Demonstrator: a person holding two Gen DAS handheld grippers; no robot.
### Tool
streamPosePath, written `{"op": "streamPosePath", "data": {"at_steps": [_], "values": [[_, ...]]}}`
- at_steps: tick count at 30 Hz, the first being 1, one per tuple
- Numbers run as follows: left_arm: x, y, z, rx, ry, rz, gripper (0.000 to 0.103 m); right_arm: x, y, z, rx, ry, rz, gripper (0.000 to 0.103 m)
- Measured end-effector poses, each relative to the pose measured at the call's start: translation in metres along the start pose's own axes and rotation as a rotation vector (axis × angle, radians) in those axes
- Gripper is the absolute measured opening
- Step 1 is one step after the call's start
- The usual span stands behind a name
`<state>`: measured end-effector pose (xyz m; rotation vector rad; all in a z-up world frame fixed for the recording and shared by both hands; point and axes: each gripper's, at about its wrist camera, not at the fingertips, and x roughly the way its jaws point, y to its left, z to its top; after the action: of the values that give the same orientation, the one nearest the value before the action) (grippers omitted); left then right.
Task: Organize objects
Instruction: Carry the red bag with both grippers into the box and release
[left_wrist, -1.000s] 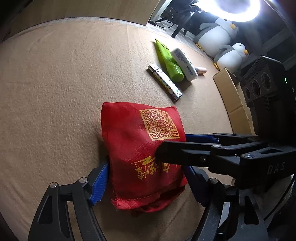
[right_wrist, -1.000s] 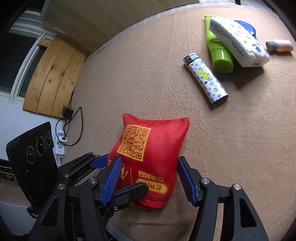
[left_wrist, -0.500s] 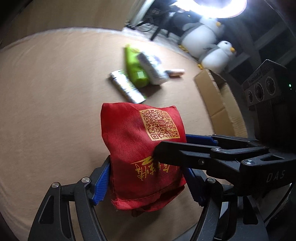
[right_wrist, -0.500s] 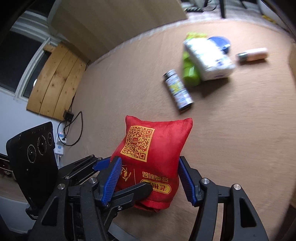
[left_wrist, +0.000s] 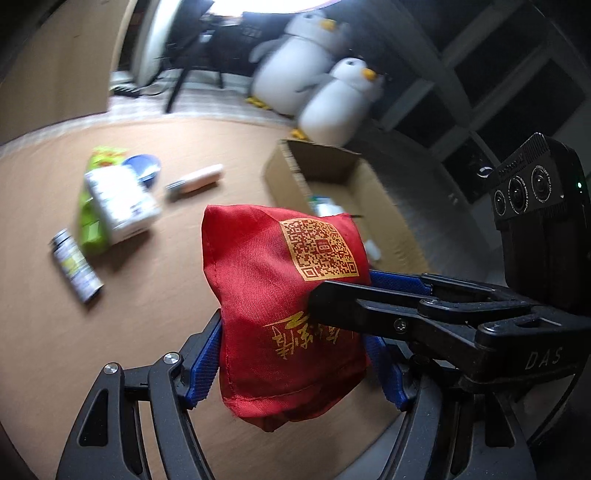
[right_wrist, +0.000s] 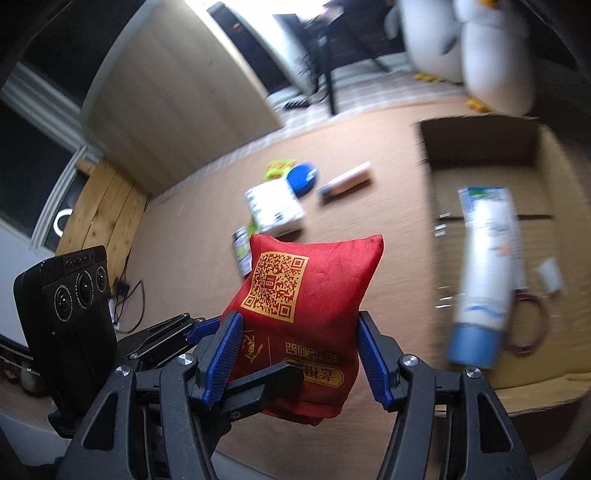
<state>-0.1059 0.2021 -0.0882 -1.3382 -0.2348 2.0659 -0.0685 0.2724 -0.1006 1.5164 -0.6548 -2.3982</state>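
Observation:
A red fabric pouch (left_wrist: 280, 295) with a gold QR code is held off the tan mat by both grippers at once; it also shows in the right wrist view (right_wrist: 306, 314). My left gripper (left_wrist: 295, 354) is shut on its lower sides. My right gripper (right_wrist: 295, 354) is shut on it too, crossing the left one. An open cardboard box (right_wrist: 480, 155) lies to the right and holds a white tube with a blue cap (right_wrist: 487, 273).
On the mat (left_wrist: 55, 350) lie a white pack (left_wrist: 118, 203) over a green tube (left_wrist: 90, 225), a patterned lighter (left_wrist: 75, 269), a blue lid (left_wrist: 142, 166) and a small pink tube (left_wrist: 195, 181). Two plush penguins (left_wrist: 332, 99) stand behind the box (left_wrist: 332, 173).
Both grippers have lifted the red pouch off the mat and swung it right toward the cardboard box. The loose items have slid left in view.

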Motion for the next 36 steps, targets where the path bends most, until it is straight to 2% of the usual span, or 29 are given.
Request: {"op": "streamPosePath", "data": {"at_steps": [5, 13, 24, 36], "values": [[0.028, -0.038, 0.018, 0.036, 0.009, -0.033, 0.075, -0.029, -0.033, 0.007, 0.040, -0.051, -0.027, 0.058], [0.062, -0.077, 0.034, 0.078, 0.030, -0.058, 0.074, -0.056, -0.079, 0.014, 0.098, -0.096, -0.052, 0.058], [0.090, -0.099, 0.036, 0.106, 0.065, -0.061, 0.074, -0.064, -0.112, 0.015, 0.144, -0.109, -0.089, 0.058], [0.082, -0.100, 0.030, 0.133, 0.067, -0.038, 0.076, -0.068, -0.119, 0.014, 0.156, -0.118, -0.144, 0.058]]}}
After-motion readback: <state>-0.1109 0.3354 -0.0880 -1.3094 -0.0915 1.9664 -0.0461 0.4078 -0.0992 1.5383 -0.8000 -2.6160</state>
